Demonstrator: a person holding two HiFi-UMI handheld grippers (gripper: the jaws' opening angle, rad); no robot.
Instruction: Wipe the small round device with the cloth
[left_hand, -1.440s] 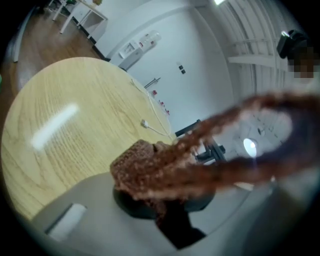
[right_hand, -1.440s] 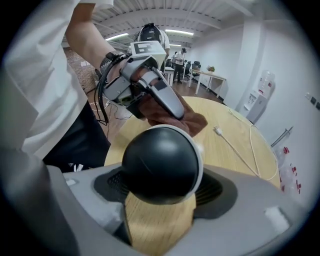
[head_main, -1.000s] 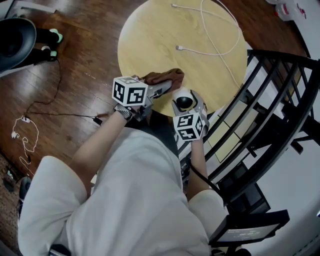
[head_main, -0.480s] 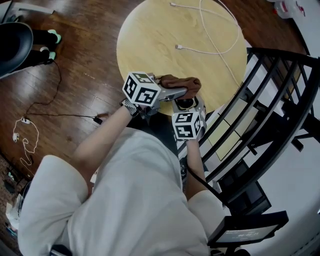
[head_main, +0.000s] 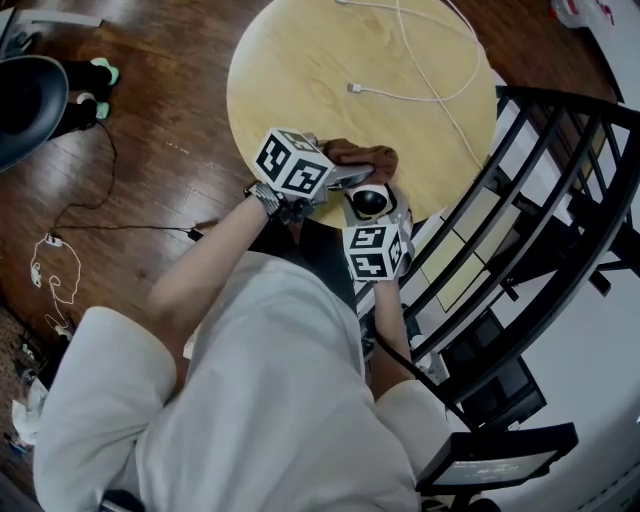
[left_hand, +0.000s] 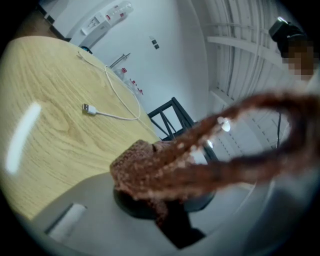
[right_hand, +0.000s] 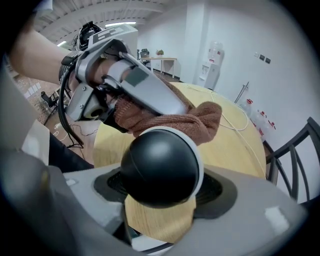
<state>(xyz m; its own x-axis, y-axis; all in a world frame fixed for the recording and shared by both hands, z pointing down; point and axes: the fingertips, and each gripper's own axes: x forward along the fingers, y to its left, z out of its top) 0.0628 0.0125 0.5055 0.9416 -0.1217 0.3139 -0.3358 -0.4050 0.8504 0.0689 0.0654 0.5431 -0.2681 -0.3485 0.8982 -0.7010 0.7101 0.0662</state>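
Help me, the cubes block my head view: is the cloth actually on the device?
Observer: Yes. In the right gripper view the cloth lies against the far upper edge of the device.
Operator: Is the device held?
Observer: The right gripper has it between its jaws, pads on both sides.
Operator: And the cloth?
Observer: The left gripper is shut on it; a loose fold hangs across its lens.

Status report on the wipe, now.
Left tongs shut on cloth. Right tongs shut on small round device. Cloth at device's far side. White cable farther out, not in the way.
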